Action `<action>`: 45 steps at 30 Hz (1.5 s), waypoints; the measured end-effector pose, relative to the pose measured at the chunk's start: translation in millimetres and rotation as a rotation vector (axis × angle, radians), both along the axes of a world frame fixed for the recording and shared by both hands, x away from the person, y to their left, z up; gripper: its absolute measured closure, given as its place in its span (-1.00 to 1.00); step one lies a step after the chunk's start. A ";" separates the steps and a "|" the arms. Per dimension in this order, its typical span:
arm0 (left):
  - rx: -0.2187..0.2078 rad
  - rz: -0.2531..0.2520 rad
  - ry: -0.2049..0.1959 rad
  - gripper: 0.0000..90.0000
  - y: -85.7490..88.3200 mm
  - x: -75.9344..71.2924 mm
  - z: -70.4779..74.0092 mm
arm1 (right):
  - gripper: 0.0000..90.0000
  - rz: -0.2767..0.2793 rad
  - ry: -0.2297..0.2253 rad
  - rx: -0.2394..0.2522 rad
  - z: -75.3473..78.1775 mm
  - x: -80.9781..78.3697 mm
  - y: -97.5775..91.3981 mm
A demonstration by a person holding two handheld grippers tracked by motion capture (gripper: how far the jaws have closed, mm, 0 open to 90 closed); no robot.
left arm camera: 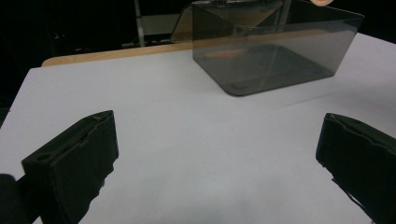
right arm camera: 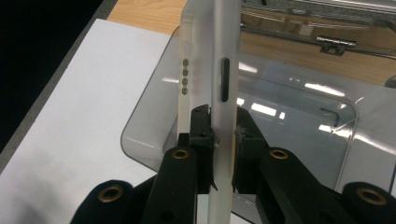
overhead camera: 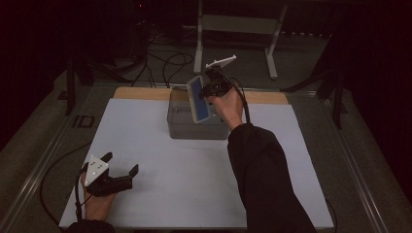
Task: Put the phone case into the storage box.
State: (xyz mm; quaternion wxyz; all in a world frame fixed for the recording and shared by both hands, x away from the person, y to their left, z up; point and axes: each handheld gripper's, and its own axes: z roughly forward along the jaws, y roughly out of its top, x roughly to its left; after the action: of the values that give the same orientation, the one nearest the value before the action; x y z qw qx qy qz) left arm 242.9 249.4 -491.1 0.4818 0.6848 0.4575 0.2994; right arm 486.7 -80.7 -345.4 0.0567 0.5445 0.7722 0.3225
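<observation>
the right gripper (right arm camera: 223,140) pinched a phone case (right arm camera: 219,70) edge-on, holding it tilted above the clear bin (overhead camera: 180,124) near the far edge of the table (overhead camera: 145,145). the step looked like placing: next, lower it inside, then release. the left gripper (overhead camera: 121,164) rested spread wide near the table's near left corner.

Dim high view, black surroundings, glare streaks on clear bin (right arm camera: 299,107), near claw parts soft
</observation>
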 end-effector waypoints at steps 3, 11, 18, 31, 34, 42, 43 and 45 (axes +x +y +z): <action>0.002 -0.002 0.000 -1.00 -0.1 0.1 -0.1 | 0.82 -0.004 -0.003 -0.015 -1.3 1.0 0.0; -0.001 -0.001 -0.001 -1.00 -0.5 0.0 0.0 | 0.82 -0.028 -0.009 -0.044 -4.0 3.5 -0.5; -0.002 0.000 -0.004 -1.00 -1.0 -0.8 0.7 | 0.82 -0.047 -0.007 -0.052 -7.9 7.4 -3.7; -0.007 -0.001 -0.004 -1.00 -0.5 -0.4 0.6 | 0.82 -0.086 -0.020 -0.072 -12.1 13.1 -8.8; -0.008 -0.001 -0.004 -1.00 -0.6 -0.2 0.6 | 0.82 -0.094 -0.024 -0.082 -13.2 13.7 -9.6; -0.009 -0.002 -0.003 -1.00 -0.5 -0.2 0.6 | 0.82 -0.117 -0.027 -0.094 -16.2 16.2 -15.4; -0.009 -0.002 -0.003 -1.00 -0.5 -0.2 0.7 | 0.82 -0.122 -0.029 -0.096 -16.4 16.4 -16.5; -0.008 -0.003 -0.004 -1.00 -0.6 -0.4 0.8 | 0.82 -0.134 -0.035 -0.098 -16.9 17.0 -18.5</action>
State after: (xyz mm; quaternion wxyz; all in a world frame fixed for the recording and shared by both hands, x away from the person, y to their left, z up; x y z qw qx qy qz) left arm 242.5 248.8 -490.2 0.4856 0.6830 0.4567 0.2983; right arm 503.7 -99.2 -362.3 0.1182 0.5860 0.7477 0.2891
